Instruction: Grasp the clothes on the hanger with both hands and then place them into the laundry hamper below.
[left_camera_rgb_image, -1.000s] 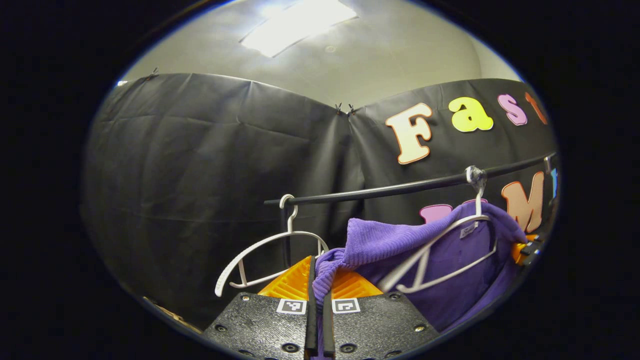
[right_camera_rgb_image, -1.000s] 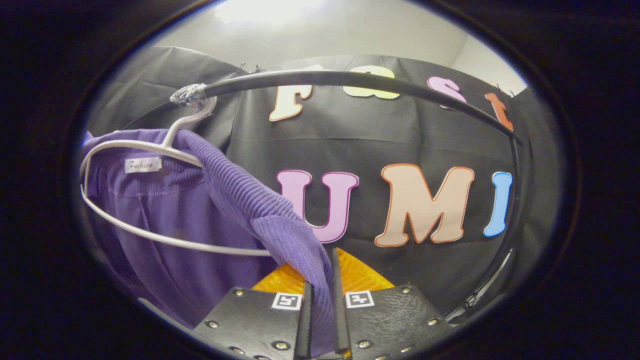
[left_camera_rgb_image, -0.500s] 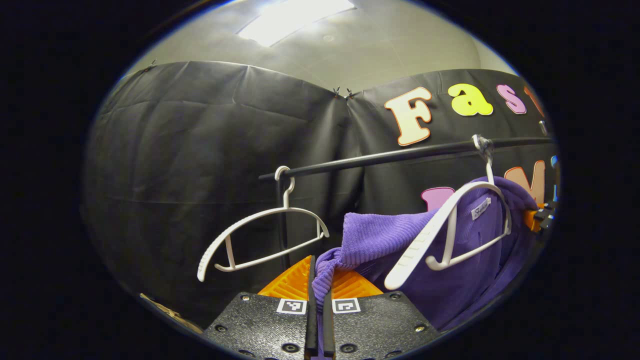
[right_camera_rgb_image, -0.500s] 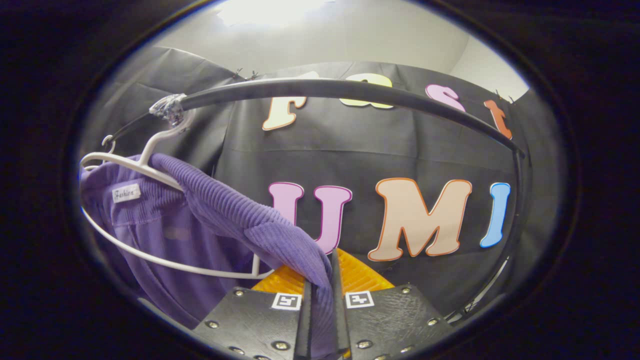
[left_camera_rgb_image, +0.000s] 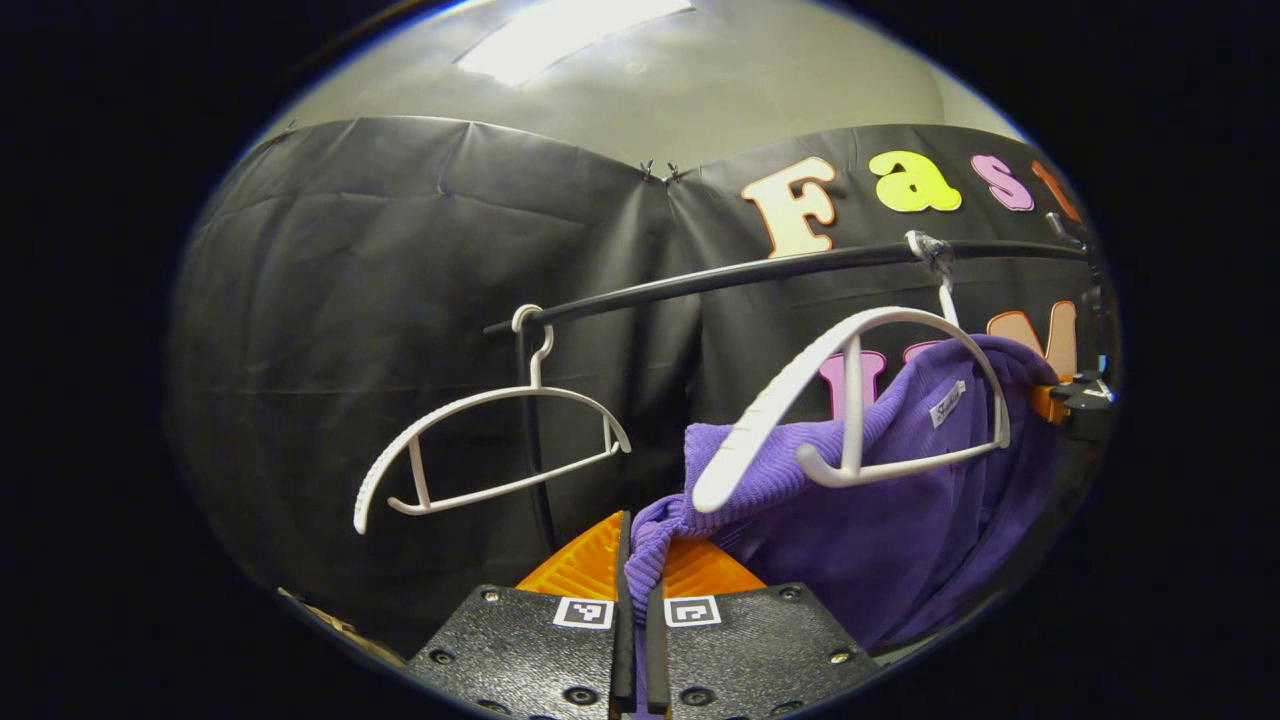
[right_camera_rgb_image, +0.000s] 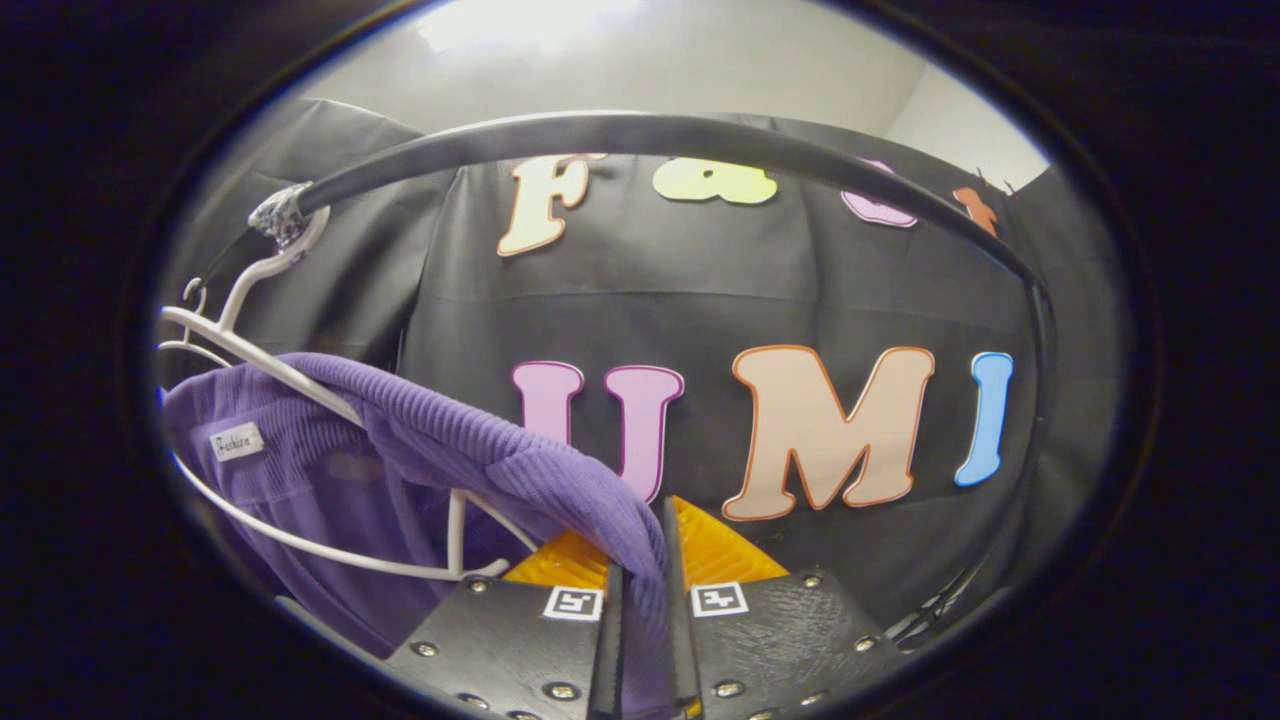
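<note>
1. The left gripper (left_camera_rgb_image: 636, 585) is pinching one edge of the purple ribbed knit garment (left_camera_rgb_image: 880, 510) between its clenched fingers.
2. The right gripper (right_camera_rgb_image: 645, 590) is clamping the garment's other shoulder (right_camera_rgb_image: 560, 480) between its fingers.
3. The garment is hanging partly off the white plastic hanger (left_camera_rgb_image: 850, 400), which is hooked on the black metal rail (left_camera_rgb_image: 720, 275).
4. A second, bare white hanger (left_camera_rgb_image: 480, 450) is hanging near the rail's end.

Camera placement: both views look upward and forward from below the rail.
Left gripper view faces the rail (left_camera_rgb_image: 760, 268) from farther off; right gripper view sits close beneath it (right_camera_rgb_image: 640, 135). Both share the purple garment (left_camera_rgb_image: 900, 520) (right_camera_rgb_image: 330, 480) and its white hanger (left_camera_rgb_image: 850, 400) (right_camera_rgb_image: 300, 380).
</note>
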